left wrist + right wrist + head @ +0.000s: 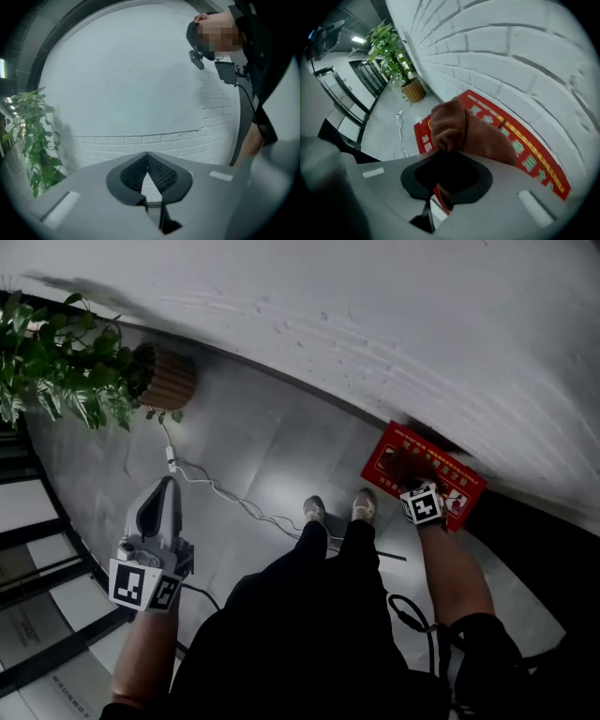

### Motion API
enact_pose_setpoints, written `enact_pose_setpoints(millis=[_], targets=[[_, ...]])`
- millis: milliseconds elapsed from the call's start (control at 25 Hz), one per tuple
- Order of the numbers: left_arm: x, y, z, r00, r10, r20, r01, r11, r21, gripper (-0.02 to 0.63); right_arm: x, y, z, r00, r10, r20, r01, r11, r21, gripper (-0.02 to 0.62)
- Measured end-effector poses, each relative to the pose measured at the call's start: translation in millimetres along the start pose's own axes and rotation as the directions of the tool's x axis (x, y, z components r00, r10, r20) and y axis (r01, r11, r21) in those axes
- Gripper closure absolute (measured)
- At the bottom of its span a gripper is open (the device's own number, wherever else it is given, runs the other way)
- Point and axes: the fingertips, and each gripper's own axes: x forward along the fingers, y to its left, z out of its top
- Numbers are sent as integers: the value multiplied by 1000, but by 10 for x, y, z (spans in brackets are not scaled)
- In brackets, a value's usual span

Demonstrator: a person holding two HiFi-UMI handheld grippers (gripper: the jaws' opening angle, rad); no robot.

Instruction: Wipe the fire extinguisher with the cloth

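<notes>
A red fire extinguisher box (448, 486) with printed lettering stands on the floor against the white brick wall; it fills the middle of the right gripper view (528, 157). My right gripper (411, 480) points steeply down over the box's top and is shut on a bunched brown cloth (461, 131). In the head view the cloth (403, 463) shows as a dark patch on the box's top. Whether it touches the box I cannot tell. My left gripper (169, 484) is held out to the left, away from the box. Its jaws (146, 154) are shut and hold nothing, facing the bare wall.
A potted plant (66, 362) in a woven basket (169, 381) stands by the wall at the left. A white cable (225, 493) trails over the grey floor tiles towards the person's shoes (315, 510). Dark-framed glass doors (37, 521) line the left edge.
</notes>
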Motion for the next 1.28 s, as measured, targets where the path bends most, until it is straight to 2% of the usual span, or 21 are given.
enact_pose_setpoints(millis=[120, 200, 280, 400, 440, 480, 560, 640, 760, 880, 960, 1040, 1120, 1200, 1280], targets=[[306, -236, 162, 996, -78, 36, 78, 997, -19, 606, -313, -372, -511, 998, -66, -4, 66, 993, 102, 548], [477, -409, 252, 990, -128, 54, 129, 991, -23, 606, -549, -641, -887, 993, -119, -23, 121, 974, 191, 549], [608, -559, 278, 983, -176, 56, 177, 984, -10, 606, -798, -913, -1278, 983, -175, -56, 184, 939, 290, 549], [725, -717, 227, 973, -227, 40, 227, 974, 6, 606, -1169, -1303, -1922, 952, -263, -159, 307, 845, 439, 548], [744, -742, 205, 973, -229, 36, 230, 973, -2, 606, -1277, -1389, -2058, 941, -286, -179, 337, 825, 453, 548], [757, -755, 184, 974, -226, 33, 227, 974, -15, 606, -1355, -1437, -2088, 938, -303, -171, 347, 831, 435, 549], [763, -768, 142, 976, -217, 37, 218, 975, -37, 606, -1373, -1395, -1847, 951, -296, -83, 307, 894, 327, 548], [730, -758, 87, 977, -207, 42, 209, 977, -46, 606, -1269, -1176, -1356, 969, -244, 35, 233, 953, 193, 549], [561, -641, 39, 987, -158, 34, 160, 986, -41, 606, -982, -619, -546, 982, -109, 153, 108, 994, 15, 549], [274, -373, 31, 996, -83, 21, 83, 996, 12, 606, -558, 25, 146, 981, 47, 188, -11, 982, -187, 549], [49, -166, 14, 1000, -12, 11, 12, 999, 30, 606, -241, 431, 484, 977, 145, 159, -89, 946, -311, 548], [-193, -1, -30, 998, 62, 0, -62, 998, 25, 606, 73, 761, 675, 972, 216, 88, -168, 909, -381, 548], [-397, 96, -55, 994, 112, 1, -112, 994, -7, 606, 344, 997, 676, 966, 258, -31, -249, 885, -393, 548], [-575, 219, -109, 988, 155, -12, -156, 987, -31, 606, 545, 1134, 473, 942, 282, -181, -329, 881, -341, 546], [-705, 353, -146, 980, 196, -26, -197, 979, -47, 606, 603, 1134, 293, 930, 259, -259, -333, 893, -302, 546]])
